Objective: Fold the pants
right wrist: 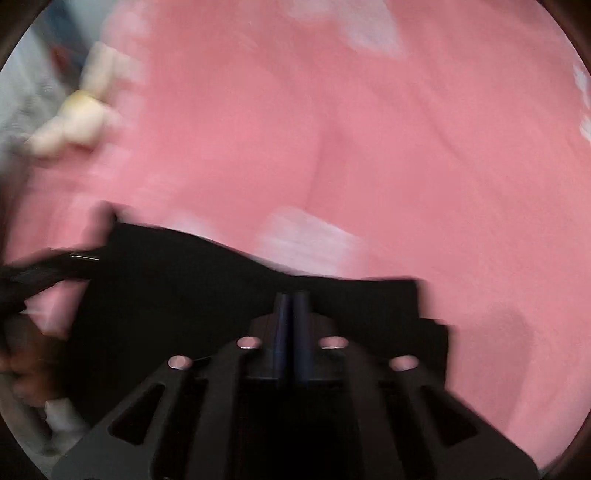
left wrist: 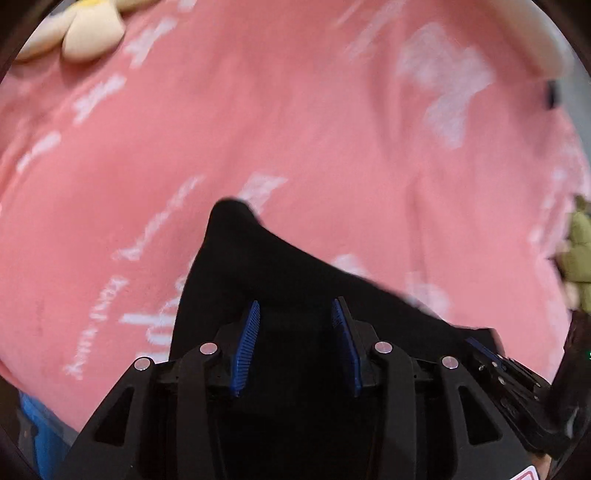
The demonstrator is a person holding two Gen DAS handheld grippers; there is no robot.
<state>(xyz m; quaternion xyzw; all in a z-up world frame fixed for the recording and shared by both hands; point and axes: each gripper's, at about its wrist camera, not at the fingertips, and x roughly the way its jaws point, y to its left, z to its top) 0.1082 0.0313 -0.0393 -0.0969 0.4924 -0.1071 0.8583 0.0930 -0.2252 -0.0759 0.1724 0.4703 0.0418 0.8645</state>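
A home bedroom, judging by the pink printed bedspread (left wrist: 332,129) and the soft plush toys (left wrist: 85,33) on it.

Left gripper (left wrist: 295,314): black plastic frame, angular, with triangular cut-outs in the outer arms. Four round silver pins across the linkage. Fingers (left wrist: 248,343) faced with blue ribbed pads, narrow and tapering toward the tips. Corner of a red and white label at the lower right edge of the body.

Right gripper (right wrist: 293,299): same black frame, same triangular cut-outs, four silver pins, heavily blurred. Pads dark blue, ribbing not discernible through the blur. Also seen from the left wrist view: black housing, small screws along its side, blue pad at the tip
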